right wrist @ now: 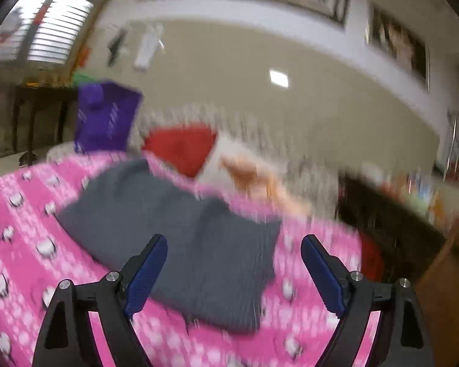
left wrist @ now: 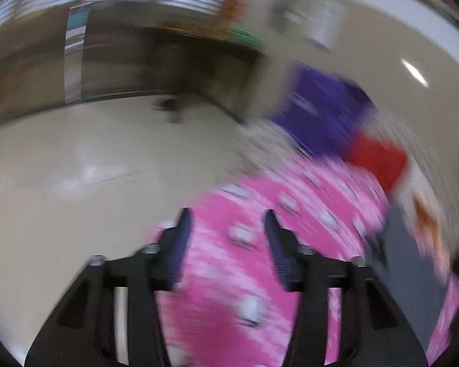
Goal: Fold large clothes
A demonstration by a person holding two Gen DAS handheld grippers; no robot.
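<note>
A grey garment (right wrist: 174,229) lies folded flat on a pink bedspread (right wrist: 24,229) printed with small white figures. My right gripper (right wrist: 234,241) hovers over the garment's near part, its blue-padded fingers wide open with nothing between them. In the blurred left wrist view, my left gripper (left wrist: 227,217) is also open and holds nothing. It hangs above the edge of the pink bedspread (left wrist: 229,275). The grey garment (left wrist: 413,269) shows only as a strip at the right of that view.
A purple cloth item (right wrist: 107,116), a red cushion (right wrist: 183,146) and a white cushion with an orange print (right wrist: 241,165) sit at the far side of the bed. A dark table (right wrist: 39,107) stands at the left, dark shelving (right wrist: 382,220) at the right. Pale floor (left wrist: 76,168) lies beside the bed.
</note>
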